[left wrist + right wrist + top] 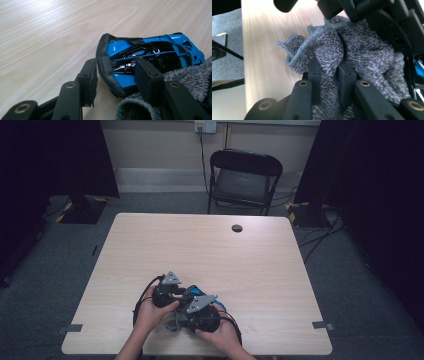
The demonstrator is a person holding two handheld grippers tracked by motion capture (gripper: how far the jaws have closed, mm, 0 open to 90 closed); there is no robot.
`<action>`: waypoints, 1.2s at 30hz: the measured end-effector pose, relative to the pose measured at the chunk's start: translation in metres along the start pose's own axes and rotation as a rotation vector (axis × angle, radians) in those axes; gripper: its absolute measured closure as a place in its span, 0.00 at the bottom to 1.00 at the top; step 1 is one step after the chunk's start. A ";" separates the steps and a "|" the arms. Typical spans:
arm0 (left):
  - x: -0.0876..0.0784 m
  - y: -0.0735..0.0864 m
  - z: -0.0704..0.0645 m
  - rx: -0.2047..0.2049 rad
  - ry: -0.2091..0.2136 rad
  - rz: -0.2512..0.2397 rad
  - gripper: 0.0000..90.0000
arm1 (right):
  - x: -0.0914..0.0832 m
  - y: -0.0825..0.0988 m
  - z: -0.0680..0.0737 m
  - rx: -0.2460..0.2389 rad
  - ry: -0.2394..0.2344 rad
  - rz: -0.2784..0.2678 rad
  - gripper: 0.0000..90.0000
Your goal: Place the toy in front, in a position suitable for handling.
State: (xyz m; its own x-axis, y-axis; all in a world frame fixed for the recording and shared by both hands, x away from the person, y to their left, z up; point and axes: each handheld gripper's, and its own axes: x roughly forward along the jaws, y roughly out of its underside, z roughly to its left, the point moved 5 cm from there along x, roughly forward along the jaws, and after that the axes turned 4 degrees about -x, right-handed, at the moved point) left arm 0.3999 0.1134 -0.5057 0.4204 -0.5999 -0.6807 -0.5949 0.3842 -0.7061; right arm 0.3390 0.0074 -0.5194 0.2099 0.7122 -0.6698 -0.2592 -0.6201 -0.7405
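Note:
A blue and black toy car lies on the wooden table near its front edge, and my left gripper is shut on one end of it, a pad against each side. A grey towelling cloth lies bunched against the car's side. My right gripper is shut on a fold of this cloth. From above, the left gripper and right gripper sit close together in the person's hands, with the blue car between them and the cloth under the right one.
The light wooden table has a round cable hole near its far edge. A black folding chair stands behind it. Dark curtains and stand bases flank both sides on grey carpet.

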 end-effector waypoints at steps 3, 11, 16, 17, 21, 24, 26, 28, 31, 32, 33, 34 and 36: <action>0.000 0.000 0.001 0.002 -0.003 0.002 0.59 | 0.004 -0.003 -0.002 0.013 0.006 -0.012 0.84; 0.000 0.000 0.001 0.001 0.005 0.002 0.59 | -0.011 -0.002 0.010 -0.011 -0.024 0.001 0.84; 0.000 0.000 0.000 0.003 0.000 0.001 0.59 | -0.037 0.009 0.021 -0.057 -0.044 0.021 0.84; 0.000 0.000 -0.001 0.004 -0.003 0.004 0.59 | -0.042 0.013 0.023 -0.053 -0.054 0.035 0.84; 0.000 -0.001 -0.002 0.008 -0.007 0.012 0.59 | -0.046 0.028 0.020 -0.023 -0.059 0.054 0.84; 0.000 -0.001 -0.003 0.009 -0.009 0.015 0.59 | -0.042 0.034 0.015 0.015 -0.069 0.042 0.84; 0.001 -0.001 -0.003 0.008 -0.006 0.017 0.59 | -0.039 0.032 0.014 0.023 -0.066 0.034 0.84; 0.001 -0.001 -0.002 0.008 -0.002 0.017 0.59 | -0.034 0.028 0.012 0.021 -0.055 0.032 0.84; 0.001 -0.001 -0.002 0.000 0.004 0.011 0.59 | -0.027 0.022 0.010 0.007 -0.034 0.033 0.84; 0.001 -0.001 -0.002 0.000 0.004 0.010 0.59 | -0.023 0.020 0.008 0.008 -0.028 0.032 0.84; 0.001 -0.001 -0.002 0.001 0.003 0.010 0.59 | -0.021 0.018 0.007 0.017 -0.028 0.028 0.84; 0.001 -0.001 -0.001 0.004 0.003 0.012 0.59 | -0.019 0.016 0.005 0.021 -0.025 0.024 0.84; 0.000 -0.001 -0.001 0.008 0.003 0.013 0.59 | -0.014 0.012 0.002 0.028 -0.012 0.016 0.84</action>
State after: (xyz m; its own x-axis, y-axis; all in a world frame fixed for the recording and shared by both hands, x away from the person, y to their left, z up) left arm 0.3995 0.1120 -0.5053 0.4104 -0.5968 -0.6895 -0.5951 0.3977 -0.6984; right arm 0.3308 -0.0093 -0.5191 0.1941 0.7063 -0.6807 -0.2885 -0.6221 -0.7278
